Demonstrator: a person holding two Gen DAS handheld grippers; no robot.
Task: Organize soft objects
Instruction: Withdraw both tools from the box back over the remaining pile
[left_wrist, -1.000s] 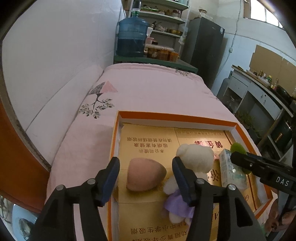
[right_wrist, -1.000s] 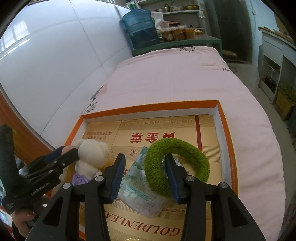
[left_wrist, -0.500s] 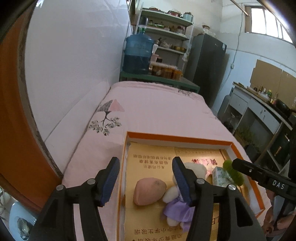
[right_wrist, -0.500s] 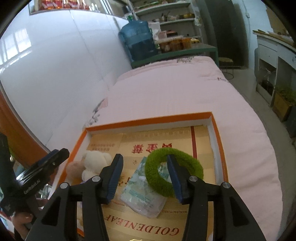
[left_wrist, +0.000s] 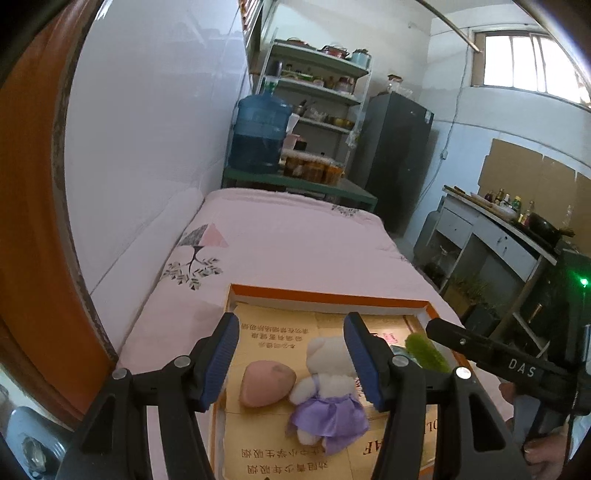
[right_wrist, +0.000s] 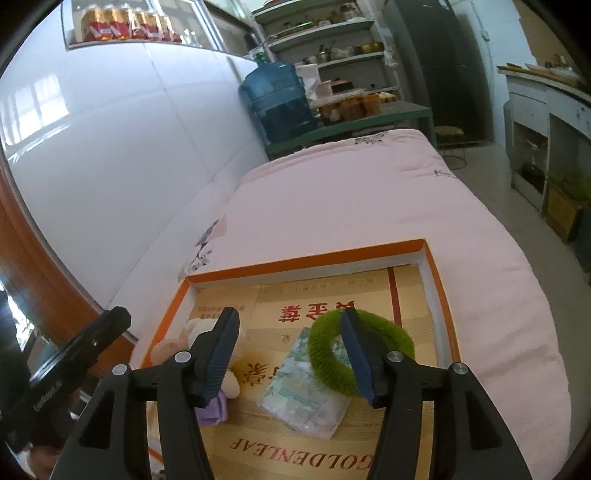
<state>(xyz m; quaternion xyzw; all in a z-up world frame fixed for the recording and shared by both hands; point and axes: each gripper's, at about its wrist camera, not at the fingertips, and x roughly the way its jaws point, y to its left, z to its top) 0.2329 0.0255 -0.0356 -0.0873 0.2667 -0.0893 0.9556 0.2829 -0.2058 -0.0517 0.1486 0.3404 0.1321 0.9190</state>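
Gaping wide, both tongs empty; right tongs (right_wrist: 290, 350) just opening above green ring (right_wrist: 360, 352)

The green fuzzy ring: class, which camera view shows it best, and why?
The right wrist view: the green fuzzy ring shows nearly whole, lying partly on a tissue pack. The left wrist view shows only a green sliver behind a gripper finger.

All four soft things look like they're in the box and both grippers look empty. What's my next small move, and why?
Probably back both grippers away. The pink sponge, teddy bear, tissue pack and green ring all lie inside the orange box; the left gripper and right gripper are open, holding nothing.
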